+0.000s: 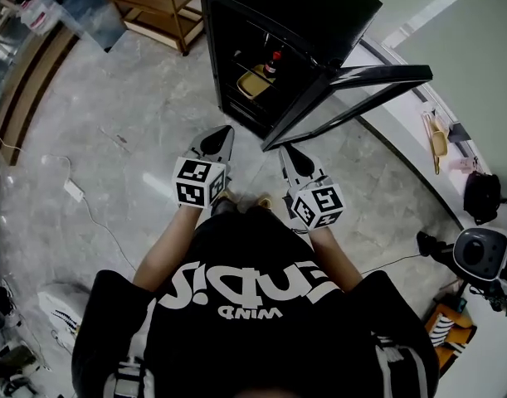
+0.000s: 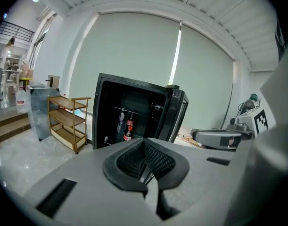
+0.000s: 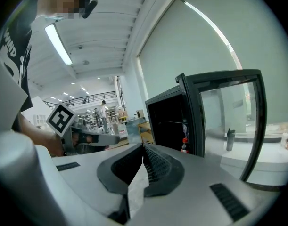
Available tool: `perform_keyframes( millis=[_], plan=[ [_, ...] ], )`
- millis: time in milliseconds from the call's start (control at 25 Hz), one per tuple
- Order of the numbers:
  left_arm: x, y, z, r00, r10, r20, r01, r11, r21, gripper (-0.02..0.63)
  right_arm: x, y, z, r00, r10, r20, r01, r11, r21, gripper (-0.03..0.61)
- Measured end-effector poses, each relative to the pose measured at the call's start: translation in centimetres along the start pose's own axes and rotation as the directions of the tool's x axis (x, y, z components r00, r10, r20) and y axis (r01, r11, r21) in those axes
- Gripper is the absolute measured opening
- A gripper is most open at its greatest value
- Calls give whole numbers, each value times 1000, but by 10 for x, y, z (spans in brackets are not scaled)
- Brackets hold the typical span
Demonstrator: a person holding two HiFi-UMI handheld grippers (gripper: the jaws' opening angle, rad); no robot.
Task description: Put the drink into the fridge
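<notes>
The black fridge (image 1: 294,15) stands on the floor ahead with its glass door (image 1: 365,85) swung open to the right. Inside, a cola bottle (image 1: 275,60) with a red cap stands upright on a shelf next to a tan tray (image 1: 253,81). In the left gripper view the bottle (image 2: 129,126) shows deep in the dark fridge (image 2: 111,114); in the right gripper view the bottle (image 3: 185,145) is by the door frame. My left gripper (image 1: 226,128) and right gripper (image 1: 284,148) are both shut with nothing in them, side by side a short way before the fridge.
A wooden shelf rack (image 1: 153,7) stands left of the fridge. A power strip (image 1: 74,191) and cables lie on the floor at left. A white curved counter (image 1: 419,139) runs along the right, with camera gear (image 1: 485,259) near it.
</notes>
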State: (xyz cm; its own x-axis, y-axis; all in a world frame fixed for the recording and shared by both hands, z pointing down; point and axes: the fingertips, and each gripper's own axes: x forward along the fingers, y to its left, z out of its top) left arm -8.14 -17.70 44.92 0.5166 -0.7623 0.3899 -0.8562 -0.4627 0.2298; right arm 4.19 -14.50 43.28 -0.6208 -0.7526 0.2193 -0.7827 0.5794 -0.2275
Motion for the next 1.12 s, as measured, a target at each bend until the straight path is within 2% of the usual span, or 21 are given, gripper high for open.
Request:
perform_keyframes(
  millis=[240, 520, 840, 1120],
  plan=[
    [-32, -8, 12, 998, -16, 57, 17, 1000, -20, 8, -11, 0, 16, 1000, -6, 28, 6, 1000, 2, 25],
    [-61, -13, 21, 994, 7, 111, -8, 1000, 11, 8, -35, -1, 24, 999, -21, 39, 21, 1000, -2, 25],
    [-73, -10, 24, 985, 62, 161, -66, 998, 18, 8, -40, -6, 28, 997, -51, 64, 51, 999, -7, 25],
    [-63, -13, 21, 980, 72, 186, -75, 997, 8, 8, -35, -10, 30, 995, -56, 84, 55, 998, 10, 25]
  ],
)
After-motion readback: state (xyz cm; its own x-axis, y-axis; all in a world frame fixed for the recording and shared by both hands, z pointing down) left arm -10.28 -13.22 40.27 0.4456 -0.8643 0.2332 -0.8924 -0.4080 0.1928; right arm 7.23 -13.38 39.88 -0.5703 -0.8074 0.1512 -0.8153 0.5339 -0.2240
